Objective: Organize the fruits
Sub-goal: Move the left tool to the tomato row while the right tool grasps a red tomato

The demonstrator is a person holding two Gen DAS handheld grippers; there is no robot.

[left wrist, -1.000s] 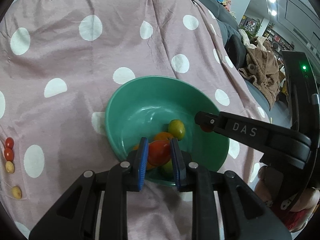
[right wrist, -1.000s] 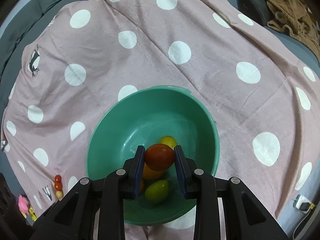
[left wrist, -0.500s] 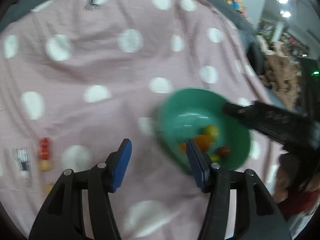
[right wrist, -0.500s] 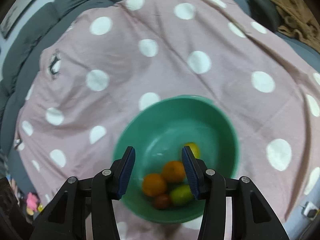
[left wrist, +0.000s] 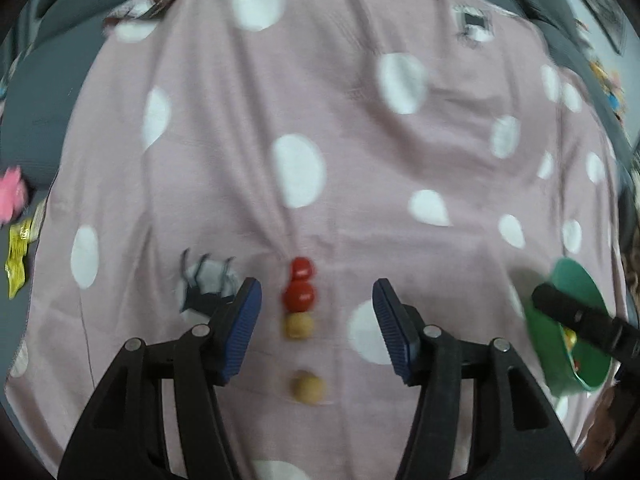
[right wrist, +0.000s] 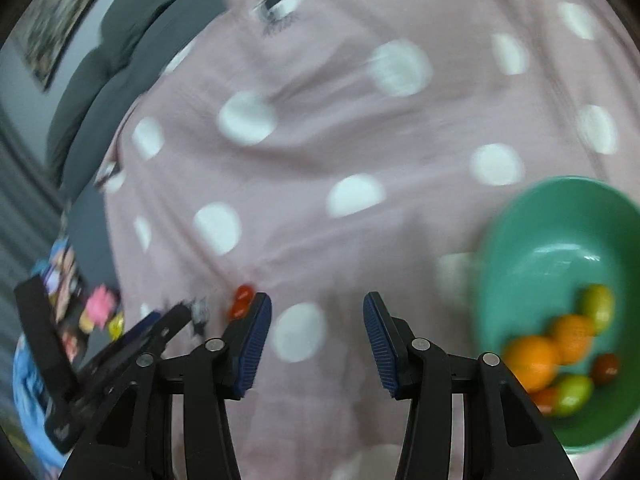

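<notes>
Because the left gripper (left wrist: 316, 330) is spread wide and empty above a touching row of small fruits (left wrist: 299, 300) on the spotted cloth (left wrist: 360, 152), neighbours could be knocked and rolled away.

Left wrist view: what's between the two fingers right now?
Open left gripper frames a line of fruits on the cloth: the lower red fruit and a tan fruit, untouched.

Fruit-filled green bowl (right wrist: 516, 240) beside parted right tool (right wrist: 317, 342)
</notes>
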